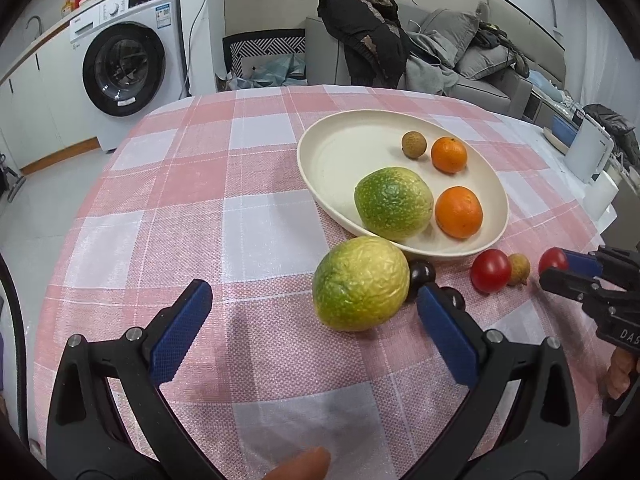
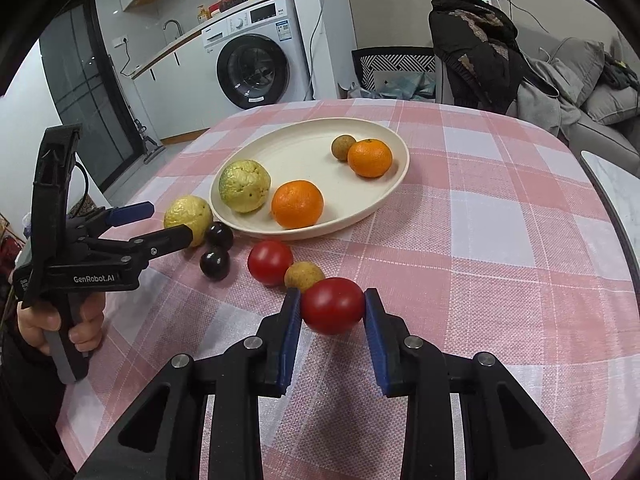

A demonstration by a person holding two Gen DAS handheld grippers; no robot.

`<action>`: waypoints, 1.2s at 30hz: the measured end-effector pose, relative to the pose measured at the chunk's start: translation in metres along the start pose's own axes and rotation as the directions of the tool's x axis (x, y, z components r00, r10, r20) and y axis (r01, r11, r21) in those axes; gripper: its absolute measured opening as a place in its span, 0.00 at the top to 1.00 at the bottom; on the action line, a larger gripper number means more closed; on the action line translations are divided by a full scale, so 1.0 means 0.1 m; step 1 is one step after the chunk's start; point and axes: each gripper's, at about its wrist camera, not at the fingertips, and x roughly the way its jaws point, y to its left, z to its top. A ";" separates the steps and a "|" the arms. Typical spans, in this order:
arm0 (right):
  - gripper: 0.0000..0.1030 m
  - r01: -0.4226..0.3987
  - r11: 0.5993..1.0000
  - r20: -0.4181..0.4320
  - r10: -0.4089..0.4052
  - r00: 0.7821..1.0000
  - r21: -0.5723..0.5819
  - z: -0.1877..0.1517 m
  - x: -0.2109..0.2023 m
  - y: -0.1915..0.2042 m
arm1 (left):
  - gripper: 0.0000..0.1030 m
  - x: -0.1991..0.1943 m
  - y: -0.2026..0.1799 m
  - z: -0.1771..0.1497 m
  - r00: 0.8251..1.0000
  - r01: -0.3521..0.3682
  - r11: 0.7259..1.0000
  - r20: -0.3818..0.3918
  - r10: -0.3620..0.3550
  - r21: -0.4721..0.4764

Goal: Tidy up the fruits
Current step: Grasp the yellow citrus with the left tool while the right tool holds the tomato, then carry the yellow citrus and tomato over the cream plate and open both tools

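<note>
A cream plate [image 1: 340, 148] [image 2: 304, 144] holds a green-yellow fruit [image 1: 394, 203], two oranges [image 1: 459, 212] [image 1: 449, 155] and a small brown longan [image 1: 413, 144]. A second green-yellow fruit [image 1: 360, 289] [image 2: 188, 216] lies on the cloth beside the plate, just ahead of my open left gripper [image 1: 312, 300]. My right gripper [image 2: 332, 306] is shut on a red tomato [image 2: 332, 311]. Another tomato [image 2: 270, 262], a longan [image 2: 304, 276] and two dark grapes [image 2: 219, 235] [image 2: 215, 264] lie nearby on the cloth.
The round table wears a pink and white checked cloth [image 1: 248, 224]. A washing machine [image 1: 128, 60] stands beyond the table on the left. A sofa with clothes [image 1: 440, 52] stands behind. A white box [image 1: 590, 152] sits at the right edge.
</note>
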 end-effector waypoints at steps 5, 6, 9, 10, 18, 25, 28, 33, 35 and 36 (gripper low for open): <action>0.69 0.003 1.000 -0.003 -0.003 1.000 -0.003 0.00 0.02 0.01 | 0.15 0.00 -0.03 0.02 0.999 0.032 0.999 0.004 -0.032 0.010; 0.69 0.003 1.000 -0.002 -0.003 1.000 -0.004 0.00 0.02 0.01 | 0.22 0.01 -0.05 0.02 1.000 0.030 0.999 -0.002 -0.030 0.019; 0.69 0.002 1.000 0.001 -0.002 1.000 -0.004 -0.01 0.00 0.01 | 0.37 0.05 -0.07 0.01 0.998 0.055 0.998 -0.023 -0.054 0.025; 0.69 0.001 1.000 0.001 -0.001 1.000 -0.004 -0.01 0.01 0.01 | 0.41 0.05 -0.08 0.01 0.998 0.063 0.998 -0.024 -0.062 0.028; 0.69 0.007 1.000 0.002 -0.007 1.000 -0.003 -0.01 0.01 0.01 | 0.54 0.03 -0.13 -0.01 0.996 0.092 0.995 -0.022 -0.091 0.049; 0.69 0.010 1.000 0.009 -0.010 1.000 0.009 -0.01 -0.01 -0.02 | 0.54 -0.05 -0.13 -0.02 0.995 0.098 0.994 0.008 -0.099 0.055; 0.69 0.011 1.000 0.019 -0.011 1.000 0.015 0.00 -0.02 -0.02 | 0.54 -0.12 -0.12 -0.02 0.993 0.109 0.993 0.037 -0.111 0.055; 0.69 0.010 1.000 0.048 -0.011 0.999 0.027 0.01 -0.08 -0.03 | 0.54 -0.21 -0.10 0.01 0.992 0.108 0.993 0.067 -0.112 0.054; 0.69 0.008 0.999 0.067 -0.010 0.998 0.036 0.02 -0.10 -0.04 | 0.54 -0.25 -0.09 0.03 0.991 0.105 0.993 0.078 -0.109 0.051; 0.69 0.006 0.999 0.073 -0.009 0.997 0.039 0.03 -0.11 -0.05 | 0.54 -0.28 -0.09 0.04 0.991 0.101 0.994 0.086 -0.105 0.050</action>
